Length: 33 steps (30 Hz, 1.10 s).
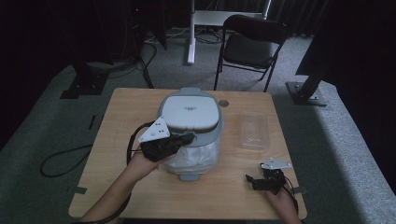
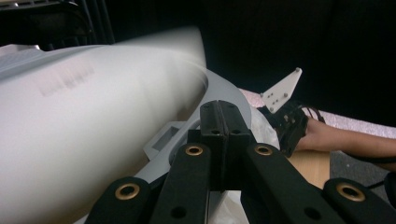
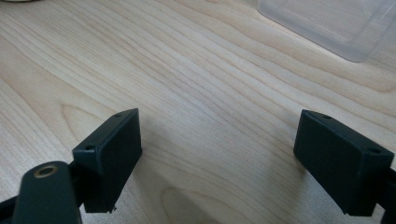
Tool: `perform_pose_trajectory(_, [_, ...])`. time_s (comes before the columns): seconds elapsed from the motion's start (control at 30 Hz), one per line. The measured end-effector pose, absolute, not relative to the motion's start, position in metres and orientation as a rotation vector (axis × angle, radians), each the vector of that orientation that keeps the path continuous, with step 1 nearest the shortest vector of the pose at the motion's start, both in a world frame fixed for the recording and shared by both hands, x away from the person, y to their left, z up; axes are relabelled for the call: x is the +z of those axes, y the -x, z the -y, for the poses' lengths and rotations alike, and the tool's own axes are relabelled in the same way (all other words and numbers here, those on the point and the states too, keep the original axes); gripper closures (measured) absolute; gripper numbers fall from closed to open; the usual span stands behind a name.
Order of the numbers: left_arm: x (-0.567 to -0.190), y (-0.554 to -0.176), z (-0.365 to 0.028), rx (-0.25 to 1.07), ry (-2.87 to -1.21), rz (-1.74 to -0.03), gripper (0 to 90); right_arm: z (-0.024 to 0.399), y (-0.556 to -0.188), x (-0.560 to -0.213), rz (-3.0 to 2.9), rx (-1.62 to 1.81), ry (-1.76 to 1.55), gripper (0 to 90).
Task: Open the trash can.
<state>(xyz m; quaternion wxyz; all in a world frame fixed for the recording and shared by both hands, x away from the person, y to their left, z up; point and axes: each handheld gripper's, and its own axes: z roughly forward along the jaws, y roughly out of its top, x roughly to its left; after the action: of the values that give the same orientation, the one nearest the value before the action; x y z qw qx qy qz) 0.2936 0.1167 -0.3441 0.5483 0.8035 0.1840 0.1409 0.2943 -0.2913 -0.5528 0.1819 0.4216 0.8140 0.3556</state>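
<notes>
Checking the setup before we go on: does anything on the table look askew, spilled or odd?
Nothing is spilled or damaged. One oddity: the appliance's lid is raised, hinged up at the back, and its white body looks wrapped in clear plastic film. The clear container lies flat and apart on the wooden table.

We see our right gripper (image 3: 219, 154) with black jaws spread wide above the pale wooden tabletop (image 3: 196, 79); a clear plastic container (image 3: 336, 23) lies beyond.
</notes>
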Motion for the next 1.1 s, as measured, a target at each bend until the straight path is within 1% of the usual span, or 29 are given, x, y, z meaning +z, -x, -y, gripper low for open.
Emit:
perform_pose_trajectory(0.17, [-0.341, -0.296, -0.118, 0.287, -1.902, -0.452, 90.0, 0.291, -0.294, -0.553, -2.297, 1.004, -1.191, 14.6])
perform_pose_trajectory(0.23, [-0.341, -0.296, -0.118, 0.287, -1.902, -0.452, 90.0, 0.291, -0.294, -0.553, -2.297, 1.004, -1.191, 14.6])
perform_pose_trajectory(0.27, [-0.339, -0.298, -0.118, 0.25, -1.904, -0.463, 85.5, 0.291, -0.294, -0.553, -2.297, 1.005, -1.192, 14.6])
perform_pose_trajectory(0.43, [-0.338, -0.302, -0.12, 0.246, -1.901, -0.479, 84.2, 0.291, -0.294, -0.553, -2.297, 1.005, -1.191, 14.6])
perform_pose_trajectory(0.5, [-0.336, -0.302, -0.123, 0.258, -1.901, -0.485, 79.8, 0.291, -0.294, -0.553, -2.297, 1.004, -1.191, 14.6])
perform_pose_trajectory(0.57, [-0.335, -0.302, -0.125, 0.256, -1.905, -0.489, 71.6, 0.291, -0.294, -0.553, -2.297, 1.004, -1.191, 14.6])
perform_pose_trajectory(0.6, [-0.335, -0.302, -0.125, 0.256, -1.905, -0.489, 69.8, 0.291, -0.294, -0.553, -2.297, 1.004, -1.191, 14.6])
perform_pose_trajectory(0.67, [-0.335, -0.301, -0.126, 0.268, -1.909, -0.492, 58.3, 0.291, -0.294, -0.553, -2.297, 1.005, -1.19, 14.6])
perform_pose_trajectory(0.7, [-0.335, -0.301, -0.126, 0.285, -1.914, -0.49, 54.7, 0.291, -0.294, -0.553, -2.297, 1.005, -1.191, 14.6])
perform_pose_trajectory(0.77, [-0.335, -0.3, -0.127, 0.296, -1.915, -0.486, 52.7, 0.291, -0.294, -0.553, -2.297, 1.005, -1.191, 14.6])
perform_pose_trajectory(0.83, [-0.335, -0.3, -0.126, 0.305, -1.922, -0.486, 45.6, 0.291, -0.294, -0.553, -2.297, 1.005, -1.191, 14.6])
perform_pose_trajectory(0.87, [-0.335, -0.3, -0.126, 0.307, -1.923, -0.49, 45.6, 0.291, -0.294, -0.553, -2.297, 1.005, -1.191, 14.6])
perform_pose_trajectory(0.93, [-0.336, -0.3, -0.127, 0.294, -1.915, -0.486, 38.2, 0.291, -0.294, -0.553, -2.297, 1.005, -1.191, 14.6])
perform_pose_trajectory(0.97, [-0.335, -0.301, -0.128, 0.284, -1.906, -0.493, 38.2, 0.291, -0.294, -0.553, -2.297, 1.005, -1.191, 14.6])
perform_pose_trajectory(1.0, [-0.335, -0.301, -0.129, 0.273, -1.894, -0.495, 35.4, 0.291, -0.294, -0.553, -2.297, 1.005, -1.191, 14.6])
perform_pose_trajectory(1.03, [-0.334, -0.301, -0.13, 0.268, -1.891, -0.496, 35.4, 0.291, -0.294, -0.553, -2.297, 1.005, -1.191, 14.6])
perform_pose_trajectory(1.07, [-0.334, -0.302, -0.131, 0.271, -1.903, -0.5, 29.1, 0.291, -0.294, -0.553, -2.297, 1.005, -1.192, 14.6])
perform_pose_trajectory(1.1, [-0.333, -0.302, -0.133, 0.294, -1.904, -0.512, 26.6, 0.291, -0.294, -0.553, -2.297, 1.005, -1.192, 14.6])
